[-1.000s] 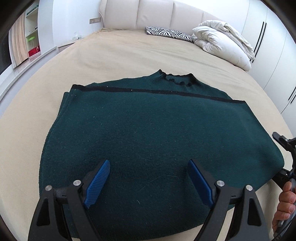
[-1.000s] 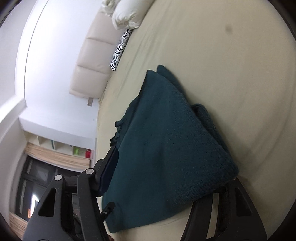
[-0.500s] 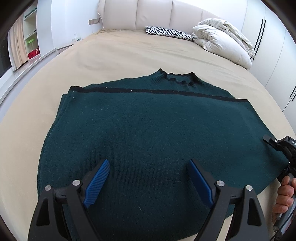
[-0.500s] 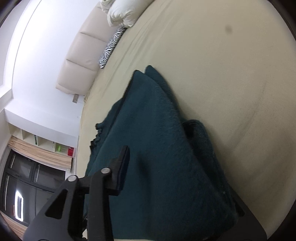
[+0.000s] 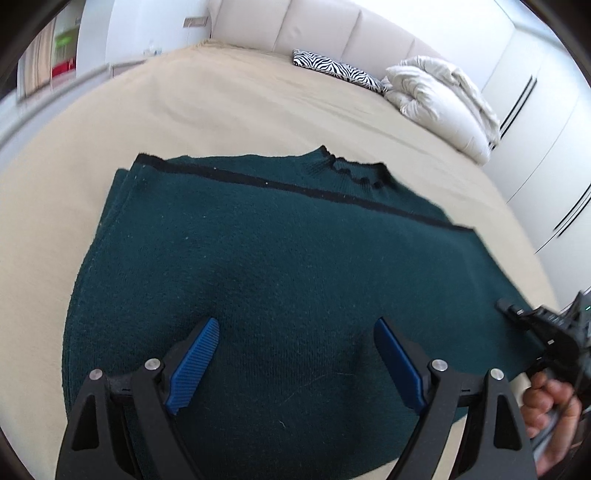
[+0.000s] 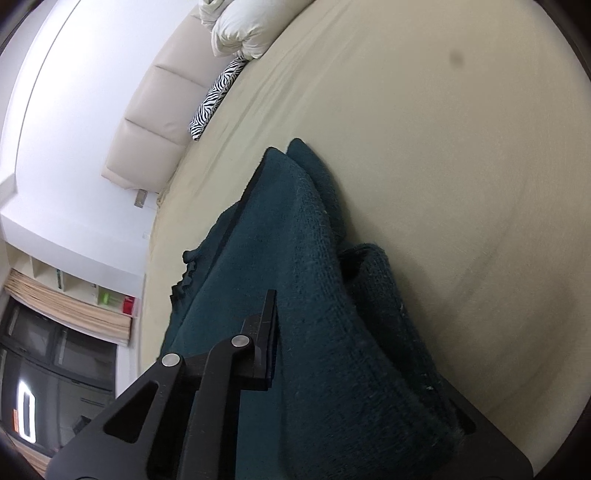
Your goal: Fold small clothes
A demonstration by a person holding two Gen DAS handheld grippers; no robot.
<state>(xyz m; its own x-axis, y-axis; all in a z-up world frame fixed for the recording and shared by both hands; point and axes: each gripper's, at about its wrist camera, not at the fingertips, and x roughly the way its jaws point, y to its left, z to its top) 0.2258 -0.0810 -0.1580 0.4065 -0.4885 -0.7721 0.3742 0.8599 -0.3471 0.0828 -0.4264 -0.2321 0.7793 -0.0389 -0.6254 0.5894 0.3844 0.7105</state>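
Right claw (image 6: 354,332) closed onto sweater (image 5: 280,280)

Wide bed (image 5: 229,107) under a beige cover, backed by a cream padded headboard (image 5: 314,29). Spread flat on the near part: a dark green sweater (image 5: 280,266), folded, collar toward the headboard, a black band running across near the top edge. At the far end, against the headboard: a zebra-print cushion (image 5: 336,68), and just beside it a bundled white duvet (image 5: 439,99). From the right wrist view, a small dark spot (image 6: 456,57) on the cover.
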